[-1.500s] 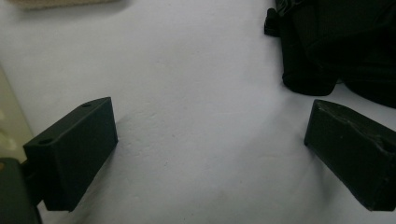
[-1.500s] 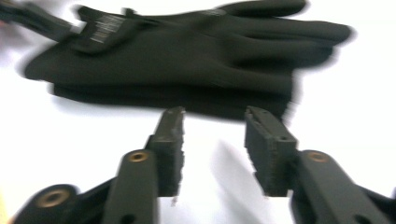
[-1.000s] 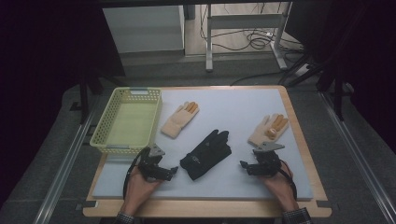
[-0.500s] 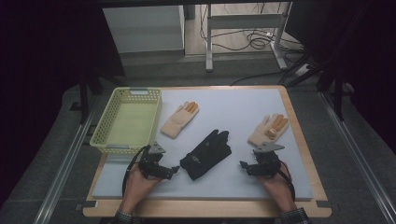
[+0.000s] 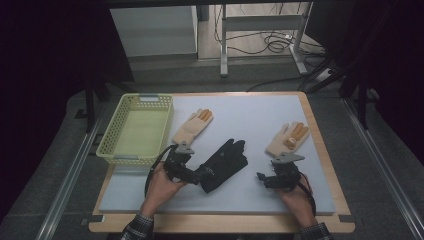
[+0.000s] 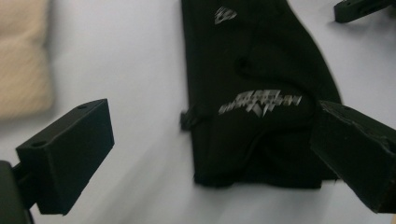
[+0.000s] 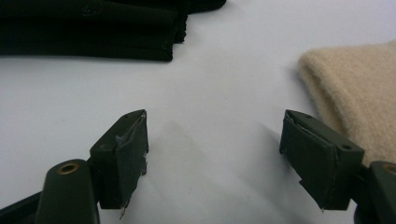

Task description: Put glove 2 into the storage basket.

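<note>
Black glove [image 5: 223, 164] lies at your released left hand-held gripper's [image 5: 196, 176] two o'clock, cuff nearest, fingers pointing onward.

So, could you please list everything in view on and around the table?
basket: one, yellow-green, left end of mat
tan gloves: two, one beside the basket, one at right
black glove: one, black with white print, mid mat
mat: one, pale grey, on the wooden table
left gripper: one, black, open, at the black glove's cuff
right gripper: one, black, open, over bare mat near the right tan glove
</note>
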{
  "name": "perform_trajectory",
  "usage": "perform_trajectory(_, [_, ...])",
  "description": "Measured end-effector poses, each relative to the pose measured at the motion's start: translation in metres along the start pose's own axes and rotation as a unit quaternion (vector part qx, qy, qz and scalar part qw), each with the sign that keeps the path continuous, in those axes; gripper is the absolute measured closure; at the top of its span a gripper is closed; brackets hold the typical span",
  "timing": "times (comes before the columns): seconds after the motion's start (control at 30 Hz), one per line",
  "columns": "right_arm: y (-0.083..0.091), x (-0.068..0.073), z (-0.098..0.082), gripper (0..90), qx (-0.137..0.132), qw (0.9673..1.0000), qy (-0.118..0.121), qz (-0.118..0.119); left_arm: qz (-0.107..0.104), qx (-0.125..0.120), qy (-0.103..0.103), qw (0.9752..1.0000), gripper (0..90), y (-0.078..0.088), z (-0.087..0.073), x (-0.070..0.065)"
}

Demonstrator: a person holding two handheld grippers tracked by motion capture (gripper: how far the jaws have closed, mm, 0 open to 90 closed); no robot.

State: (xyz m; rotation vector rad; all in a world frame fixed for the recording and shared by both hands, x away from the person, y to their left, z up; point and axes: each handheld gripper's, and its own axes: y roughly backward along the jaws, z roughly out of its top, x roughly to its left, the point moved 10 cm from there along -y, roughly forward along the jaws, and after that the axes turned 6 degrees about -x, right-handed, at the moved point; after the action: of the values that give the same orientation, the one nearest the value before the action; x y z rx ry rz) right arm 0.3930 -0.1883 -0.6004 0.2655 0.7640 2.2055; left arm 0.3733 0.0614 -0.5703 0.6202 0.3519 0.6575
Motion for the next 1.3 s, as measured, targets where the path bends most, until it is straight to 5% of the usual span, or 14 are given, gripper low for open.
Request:
perform_trajectory(0.5, [0.0, 0.0, 0.0, 23.4, 0.0, 1.0, -0.001, 0.0, -0.025, 0.033, -0.04, 0.9983, 0.0, -0.046, 0.024, -0.033])
perform_trajectory(0.7, [0.0, 0.0, 0.0, 23.4, 0.0, 1.0, 0.0, 0.0, 0.02, 0.069, -0.075, 0.9946, 0.0, -0.063, 0.017, -0.029])
perform_trajectory(0.8, [0.0, 0.0, 0.0, 23.4, 0.0, 1.0, 0.001, 0.0, 0.025, 0.081, -0.068, 0.9941, 0.0, -0.068, 0.012, -0.022])
perform_trajectory(0.93, [0.0, 0.0, 0.0, 23.4, 0.0, 1.0, 0.0, -0.001, -0.002, 0.093, -0.036, 0.995, 0.0, -0.074, 0.002, -0.022])
perform_trajectory(1.13, [0.0, 0.0, 0.0, 23.3, 0.0, 1.0, 0.001, -0.001, 0.0, 0.094, -0.057, 0.9939, 0.0, -0.072, -0.002, -0.027])
perform_trajectory(1.3, [0.0, 0.0, 0.0, 23.3, 0.0, 1.0, 0.0, -0.001, -0.001, 0.096, -0.054, 0.9939, 1.9, -0.071, -0.003, -0.028])
